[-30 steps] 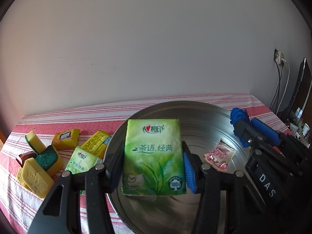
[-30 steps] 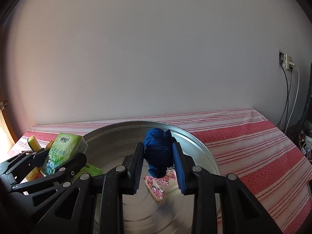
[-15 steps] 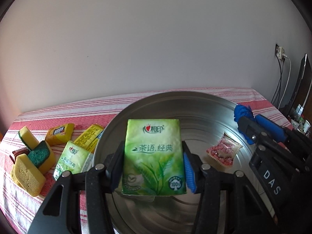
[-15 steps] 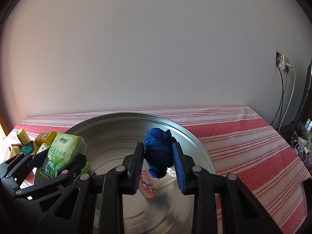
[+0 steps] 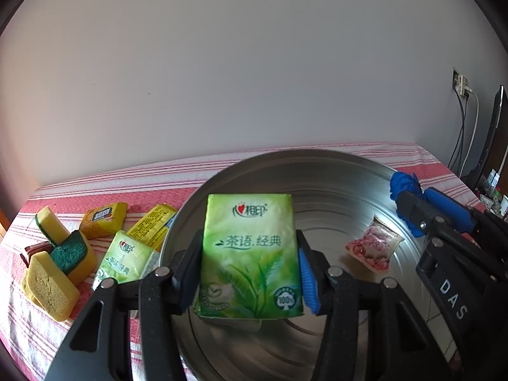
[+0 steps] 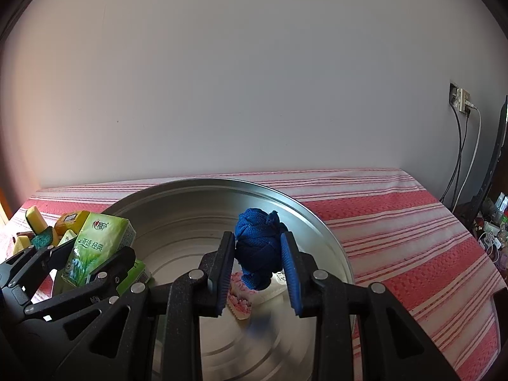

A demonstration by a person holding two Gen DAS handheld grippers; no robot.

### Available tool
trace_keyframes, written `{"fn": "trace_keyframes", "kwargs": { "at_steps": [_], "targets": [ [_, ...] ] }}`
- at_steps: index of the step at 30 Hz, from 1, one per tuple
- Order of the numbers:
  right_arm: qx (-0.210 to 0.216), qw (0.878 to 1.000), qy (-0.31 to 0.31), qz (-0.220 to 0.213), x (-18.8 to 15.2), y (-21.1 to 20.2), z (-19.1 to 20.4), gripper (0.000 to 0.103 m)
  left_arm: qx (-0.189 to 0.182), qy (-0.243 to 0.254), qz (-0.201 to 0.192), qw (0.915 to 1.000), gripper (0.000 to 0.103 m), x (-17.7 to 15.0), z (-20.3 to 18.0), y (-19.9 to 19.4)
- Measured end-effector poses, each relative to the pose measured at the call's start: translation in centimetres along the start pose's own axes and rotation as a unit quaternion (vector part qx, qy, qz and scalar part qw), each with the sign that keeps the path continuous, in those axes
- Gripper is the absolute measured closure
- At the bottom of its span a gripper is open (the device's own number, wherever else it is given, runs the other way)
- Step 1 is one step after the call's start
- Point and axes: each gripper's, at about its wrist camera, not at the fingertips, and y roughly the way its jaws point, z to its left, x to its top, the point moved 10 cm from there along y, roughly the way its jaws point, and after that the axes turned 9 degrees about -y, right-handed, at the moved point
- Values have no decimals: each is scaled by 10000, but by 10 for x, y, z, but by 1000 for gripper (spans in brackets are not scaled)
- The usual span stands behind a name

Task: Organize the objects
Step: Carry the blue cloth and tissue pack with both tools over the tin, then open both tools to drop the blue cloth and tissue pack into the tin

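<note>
My left gripper (image 5: 247,273) is shut on a green tissue pack (image 5: 249,254), held upright over the left part of a round metal tray (image 5: 317,171). In the right wrist view the same pack (image 6: 95,247) and left gripper (image 6: 92,254) appear at the left. A knotted blue cloth (image 6: 258,250) is clamped in my right gripper (image 6: 257,266) above the tray (image 6: 197,216). That cloth (image 5: 404,184) and the right gripper (image 5: 422,209) show at the right of the left wrist view. A pink snack packet (image 5: 373,247) lies in the tray, partly hidden under the cloth (image 6: 239,301).
On the red striped tablecloth (image 6: 397,231), left of the tray, lie yellow-green sponges (image 5: 54,263), a second green tissue pack (image 5: 122,260) and yellow packets (image 5: 104,219). A white wall stands behind. Cables and a socket (image 6: 460,98) are at the far right.
Both grippers keep their grips. The tray and the pink packet have shifted slightly within both views; the packet now sits partly beneath the blue cloth in the right wrist view.
</note>
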Motion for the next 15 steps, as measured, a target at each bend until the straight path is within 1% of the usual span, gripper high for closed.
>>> {"fn": "trace_keyframes", "kwargs": {
  "at_steps": [5,6,7,8,9,10,11,12,13,14,15],
  "targets": [
    [2,10000,-5,-19,0,1,0,69,2,-36,24,10000,50,0,1,2],
    [13,10000,7,-26,0,1,0,67,-6,-34,-17,10000,49,1,0,0],
    [25,10000,32,-47,1,2,-2,62,-13,-18,-65,10000,48,2,-1,-2],
    [42,9999,66,-89,2,1,-3,55,-17,15,-104,9999,42,3,-2,-3],
    [50,9998,97,-153,3,-1,-4,51,-10,24,-144,9999,33,3,-2,-4],
    [35,9996,126,-235,5,-3,-6,42,0,4,-179,9998,28,4,-1,-5],
    [-15,9994,151,-323,6,-5,-8,33,-17,-40,-217,9998,18,6,2,-9],
    [-76,9989,183,-415,9,-8,-11,28,-59,-86,-269,9996,11,7,3,-12],
    [-135,9984,239,-501,10,-10,-15,23,-90,-132,-345,9993,8,10,4,-15],
    [-166,9977,319,-578,12,-12,-19,20,-85,-169,-436,9989,4,13,6,-19],
    [-157,9970,407,-638,13,-13,-21,18,-60,-185,-531,9984,2,15,7,-22]
  ]
}}
